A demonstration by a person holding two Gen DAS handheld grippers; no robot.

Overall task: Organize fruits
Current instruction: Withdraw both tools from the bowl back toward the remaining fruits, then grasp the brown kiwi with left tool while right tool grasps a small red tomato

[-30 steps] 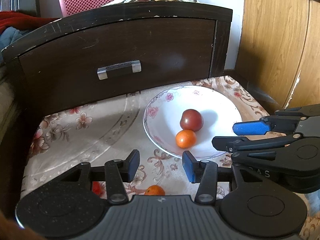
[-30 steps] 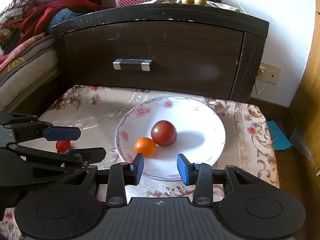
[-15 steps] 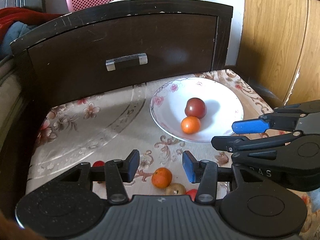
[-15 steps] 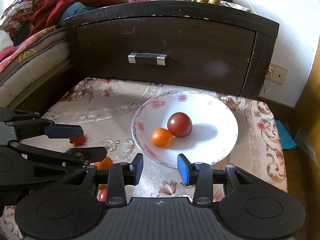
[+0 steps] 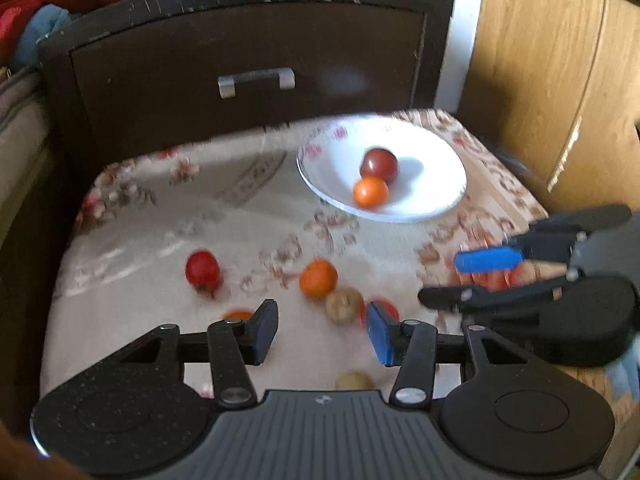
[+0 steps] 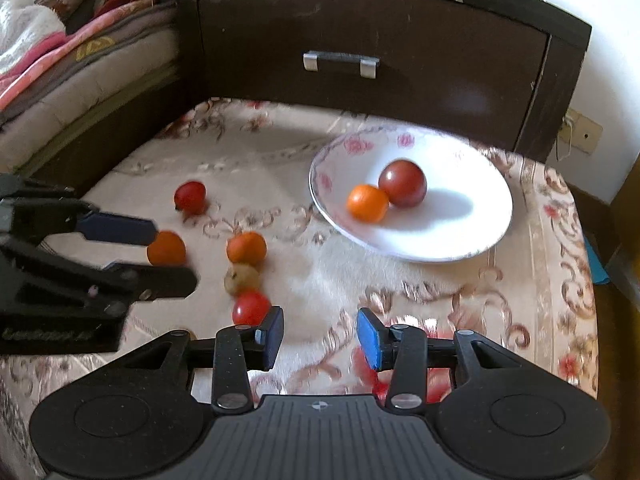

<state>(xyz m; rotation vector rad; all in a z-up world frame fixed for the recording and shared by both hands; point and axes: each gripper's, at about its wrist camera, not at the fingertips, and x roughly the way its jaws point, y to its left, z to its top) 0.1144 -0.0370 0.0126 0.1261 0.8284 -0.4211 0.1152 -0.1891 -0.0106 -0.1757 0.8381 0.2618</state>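
A white plate (image 6: 448,240) with a pink floral rim is seen on a floral-patterned cloth (image 6: 304,152), just in front of a dark wooden drawer unit (image 6: 380,40). Two fruits are held in the plate: a dark red tomato (image 6: 402,183) toward the drawer side and a small orange (image 6: 367,203) touching it on the near-left side. The remainder of the plate is bare white.

Outside the plate, loose fruits are scattered on the cloth to its near-left. A red tomato (image 6: 190,197) is found farthest left of the plate, well apart from it. A cluster lies nearer: an orange (image 6: 246,247), a tan-brown round fruit (image 6: 241,277) touching it on the near side, and a bright red tomato (image 6: 251,307) just beyond that. Another orange (image 6: 166,248) is seen left of the cluster, between the fingers of the left gripper (image 6: 172,254) as viewed from the right wrist camera; whether it is touched cannot be told. One more tan fruit (image 5: 354,381) is visible in the left wrist view, low by the gripper body.

The jaws of the left gripper are spread, with nothing pinched. The right gripper (image 6: 319,336) is also held with its jaws spread apart over bare cloth, near-side of the plate, nothing between them. Blurred red shapes are glimpsed beneath its right finger; their identity cannot be told.
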